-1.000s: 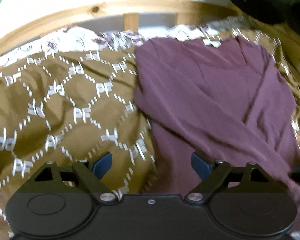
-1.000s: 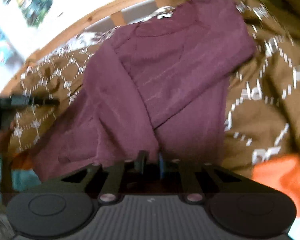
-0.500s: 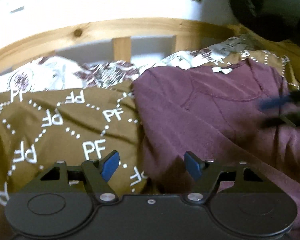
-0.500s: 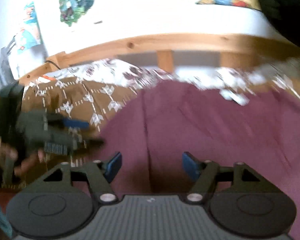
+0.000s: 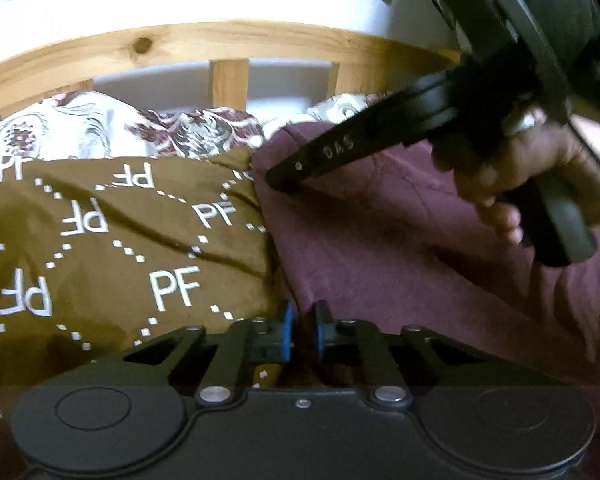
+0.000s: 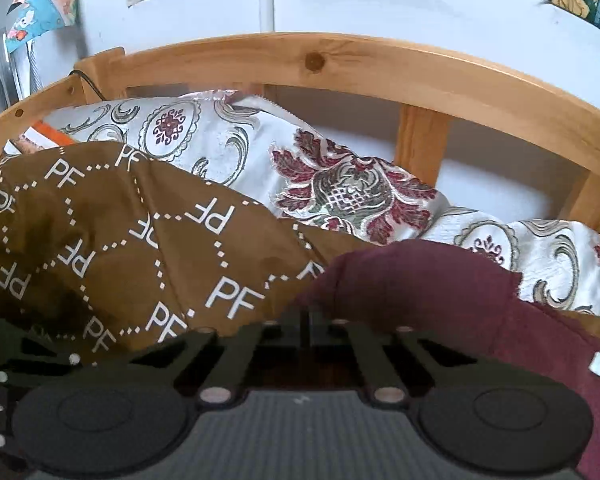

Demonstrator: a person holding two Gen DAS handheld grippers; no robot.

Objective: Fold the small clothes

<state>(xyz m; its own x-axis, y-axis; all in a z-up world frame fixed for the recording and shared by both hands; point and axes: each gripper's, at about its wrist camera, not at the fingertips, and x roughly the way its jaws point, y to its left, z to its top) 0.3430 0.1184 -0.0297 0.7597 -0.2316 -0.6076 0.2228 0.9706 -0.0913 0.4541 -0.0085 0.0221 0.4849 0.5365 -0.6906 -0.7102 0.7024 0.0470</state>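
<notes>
A maroon garment is seen spread on the brown patterned blanket of a bed, toward the wooden headboard end and beside a floral pillow, apparently laid flat so that its left edge can be lifted and folded across. The left tool is shown low over that edge where cloth meets blanket; its blue-padded jaws are closing and stand nearly together, with a fold of maroon fabric seemingly pinched between them, though the contact itself is partly hidden. The right tool, held in a person's hand, is pressed tip-down onto the garment's far left corner, near the pillow; in its own view its jaws are drawn fully together, and the corner appears to be caught there. Both points are judged to be taken for one fold.
</notes>
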